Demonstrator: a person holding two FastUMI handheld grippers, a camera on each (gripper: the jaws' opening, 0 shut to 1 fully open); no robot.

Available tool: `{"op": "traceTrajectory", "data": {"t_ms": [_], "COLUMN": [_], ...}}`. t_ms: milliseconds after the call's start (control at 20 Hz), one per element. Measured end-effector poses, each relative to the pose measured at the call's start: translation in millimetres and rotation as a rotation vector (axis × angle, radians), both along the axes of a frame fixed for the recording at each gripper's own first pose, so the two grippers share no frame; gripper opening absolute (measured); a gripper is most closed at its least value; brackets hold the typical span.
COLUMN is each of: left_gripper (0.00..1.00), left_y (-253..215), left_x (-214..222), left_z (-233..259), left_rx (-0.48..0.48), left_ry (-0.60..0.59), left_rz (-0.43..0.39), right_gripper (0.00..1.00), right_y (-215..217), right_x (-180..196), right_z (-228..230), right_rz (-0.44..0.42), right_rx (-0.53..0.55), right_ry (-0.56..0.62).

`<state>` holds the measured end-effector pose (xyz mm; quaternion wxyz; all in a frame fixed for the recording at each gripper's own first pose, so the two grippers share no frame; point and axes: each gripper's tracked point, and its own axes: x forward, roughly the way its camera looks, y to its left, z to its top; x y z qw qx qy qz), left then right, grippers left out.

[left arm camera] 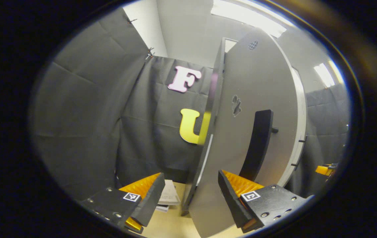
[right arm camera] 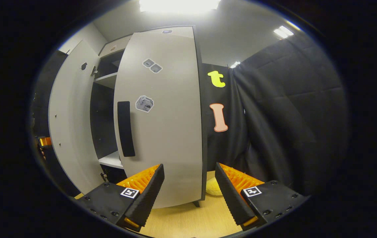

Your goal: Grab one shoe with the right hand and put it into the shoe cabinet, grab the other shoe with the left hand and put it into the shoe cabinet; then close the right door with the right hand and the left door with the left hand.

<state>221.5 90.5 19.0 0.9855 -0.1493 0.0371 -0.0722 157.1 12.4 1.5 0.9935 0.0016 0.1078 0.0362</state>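
In the right gripper view the grey shoe cabinet's right door [right arm camera: 165,132] stands close ahead, swung most of the way across the opening, its black handle [right arm camera: 125,129] on its left side. My right gripper [right arm camera: 190,188] is open just before the door's lower part, holding nothing. The left door [right arm camera: 69,125] stands wide open, with dark shelves [right arm camera: 107,79] between the doors. In the left gripper view the left door [left arm camera: 258,99] is seen nearly edge-on with its black handle [left arm camera: 258,142]. My left gripper [left arm camera: 190,195] is open, its fingers either side of the door's lower edge, apart from it.
Black cloth walls close in on both sides. Papers [left arm camera: 170,196] lie on the wooden floor [right arm camera: 188,218] left of the cabinet. A pale yellow thing [right arm camera: 213,188] sits on the floor by the cabinet's right corner. Each gripper shows far off in the other's view [left arm camera: 325,170] [right arm camera: 44,141].
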Motion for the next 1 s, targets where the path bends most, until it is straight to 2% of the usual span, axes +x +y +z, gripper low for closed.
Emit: {"op": "traceTrajectory", "data": {"t_ms": [50, 100, 150, 350, 400, 500, 550, 600, 650, 800, 900, 950, 1000], "left_gripper": [0.94, 0.89, 0.94, 0.94, 0.99, 0.99, 0.89, 0.99, 0.99, 0.89, 0.99, 0.94, 0.99], "left_y": [-10, -16, -21, -41, -48, -65, -75, -87, -99, -136, -149, -153, -155], "left_x": [3, 5, 8, 23, 26, 31, 34, 39, 42, 58, 68, 71, 70], "left_z": [1, 0, 0, -4, -6, -8, -6, -7, -6, -14, -18, -19, -17], "left_rx": [-0.007, -0.008, -0.01, -0.054, -0.074, -0.102, -0.102, -0.095, -0.086, -0.068, -0.051, -0.041, -0.032], "left_ry": [0.0, 0.005, 0.008, 0.016, 0.021, 0.03, 0.03, 0.031, 0.03, 0.037, 0.047, 0.05, 0.046], "left_rz": [-0.006, -0.006, -0.004, 0.003, -0.009, -0.047, -0.066, -0.086, -0.106, -0.133, -0.128, -0.125, -0.123], "right_gripper": [0.98, 0.98, 0.98, 0.98, 0.98, 0.98, 0.98, 0.98, 0.98, 0.98, 0.98, 0.98, 0.98], "right_y": [-1, -4, -7, -28, -36, -47, -50, -54, -56, -59, -59, -57, -56], "right_x": [-1, -3, -6, -17, -19, -21, -22, -23, -23, -23, -23, -24, -24], "right_z": [-2, -6, -8, -17, -19, -21, -21, -22, -22, -22, -22, -21, -21], "right_rz": [-0.002, -0.007, -0.012, -0.051, -0.066, -0.09, -0.101, -0.109, -0.114, -0.12, -0.117, -0.111, -0.103], "right_rx": [-0.014, -0.025, -0.03, -0.04, -0.042, -0.027, -0.017, -0.009, -0.005, -0.021, -0.028, -0.025, -0.021], "right_ry": [0.005, 0.013, 0.023, 0.053, 0.064, 0.078, 0.082, 0.085, 0.087, 0.091, 0.091, 0.089, 0.087]}}
